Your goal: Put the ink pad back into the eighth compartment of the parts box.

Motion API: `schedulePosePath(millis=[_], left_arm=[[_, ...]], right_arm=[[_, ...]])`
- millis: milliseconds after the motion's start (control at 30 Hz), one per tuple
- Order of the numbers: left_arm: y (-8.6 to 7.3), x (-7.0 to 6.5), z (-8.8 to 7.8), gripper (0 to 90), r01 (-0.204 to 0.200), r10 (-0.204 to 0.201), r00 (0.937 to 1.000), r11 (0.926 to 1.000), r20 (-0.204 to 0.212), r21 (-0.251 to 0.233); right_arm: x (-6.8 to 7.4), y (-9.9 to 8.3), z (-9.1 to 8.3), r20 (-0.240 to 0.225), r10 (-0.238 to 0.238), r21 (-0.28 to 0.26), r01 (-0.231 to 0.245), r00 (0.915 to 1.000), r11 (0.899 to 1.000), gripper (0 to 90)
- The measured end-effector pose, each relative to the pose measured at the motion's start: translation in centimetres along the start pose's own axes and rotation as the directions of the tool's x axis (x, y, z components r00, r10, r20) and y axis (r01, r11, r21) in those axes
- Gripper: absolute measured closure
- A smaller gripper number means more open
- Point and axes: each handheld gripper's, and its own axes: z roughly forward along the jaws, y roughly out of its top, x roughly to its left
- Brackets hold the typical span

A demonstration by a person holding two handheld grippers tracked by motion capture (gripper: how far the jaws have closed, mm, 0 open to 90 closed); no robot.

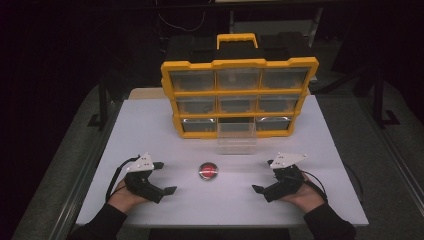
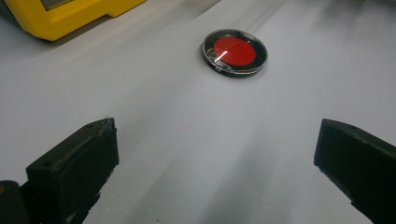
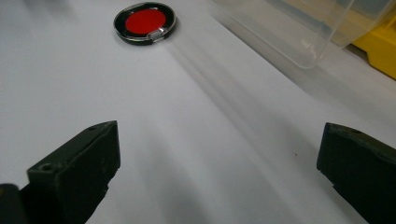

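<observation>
Sitting at back of table [image 1: 150, 135]: yellow drawer cabinet [image 1: 239, 97], bottom-middle clear drawer [image 1: 237, 137] pulled out. Resting near front edge: left gripper [image 1: 162, 177] & right gripper [image 1: 263, 176], both gaping wide, holding nothing. Lying between them, untouched: round red compact [image 1: 207, 170]. Probably just starting; nothing stowed yet.

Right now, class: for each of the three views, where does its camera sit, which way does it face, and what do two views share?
High view: above the person's side, facing forward and down on the white table; both forearms and each hand-held gripper show.
Left gripper view: rides the left hand-held gripper, facing the round red disc in a clear case; black jaws apart.
Right gripper view: rides the right hand-held gripper; jaws apart.
Shared: both gripper views show the disc.
</observation>
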Motion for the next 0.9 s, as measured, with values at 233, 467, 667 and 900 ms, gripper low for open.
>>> schedulePosePath(millis=[233, 467, 667, 900], left_arm=[[0.01, 0.05, 0.05, 0.0, 0.004, -0.004, 1.0, 1.0, -0.001, 0.005], [0.04, 0.13, 0.02, 0.0, -0.003, 0.003, 1.0, 1.0, -0.001, 0.006], [0.28, 0.33, 0.2, 0.0, -0.004, 0.004, 1.0, 1.0, 0.0, 0.005], [0.71, 0.47, 0.37, 0.0, -0.012, 0.012, 0.9999, 0.9999, 0.001, 0.002]], right_arm=[[-0.04, 0.04, -0.15, -0.009, 0.004, -0.011, -0.004, 1.0, 1.0, 0.0], [-0.03, 0.12, -0.16, -0.01, 0.001, -0.015, -0.001, 1.0, 1.0, 0.0], [0.0, 0.19, -0.18, -0.007, -0.005, -0.017, 0.005, 1.0, 1.0, 0.0], [-0.02, 0.2, -0.13, -0.01, -0.005, -0.018, 0.005, 0.9999, 1.0, 0.0]])
